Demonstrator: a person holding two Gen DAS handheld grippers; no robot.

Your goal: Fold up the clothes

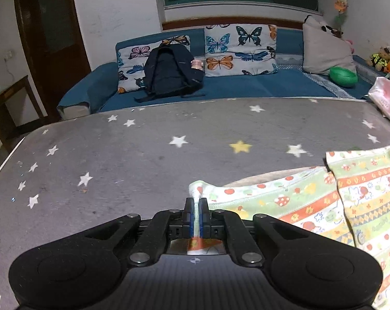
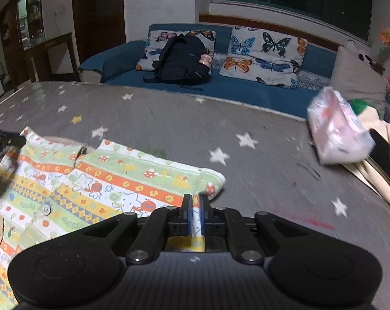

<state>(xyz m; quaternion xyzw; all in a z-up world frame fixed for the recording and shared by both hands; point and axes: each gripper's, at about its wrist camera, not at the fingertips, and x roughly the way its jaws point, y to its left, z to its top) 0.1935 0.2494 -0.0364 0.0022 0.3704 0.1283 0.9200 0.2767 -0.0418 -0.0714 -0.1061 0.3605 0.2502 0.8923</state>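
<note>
A child's garment with green, orange and yellow cartoon stripes lies spread on the grey star-patterned table. My left gripper is shut on the garment's left corner, cloth pinched between the blue pads. In the right wrist view the same garment lies to the left, and my right gripper is shut on its right corner. The tip of the left gripper shows at the garment's far left edge.
A pink-white plastic packet lies on the table's right side, beside cream cloth and a dark flat object. Behind the table stands a blue sofa with butterfly cushions, a black backpack and a green ball.
</note>
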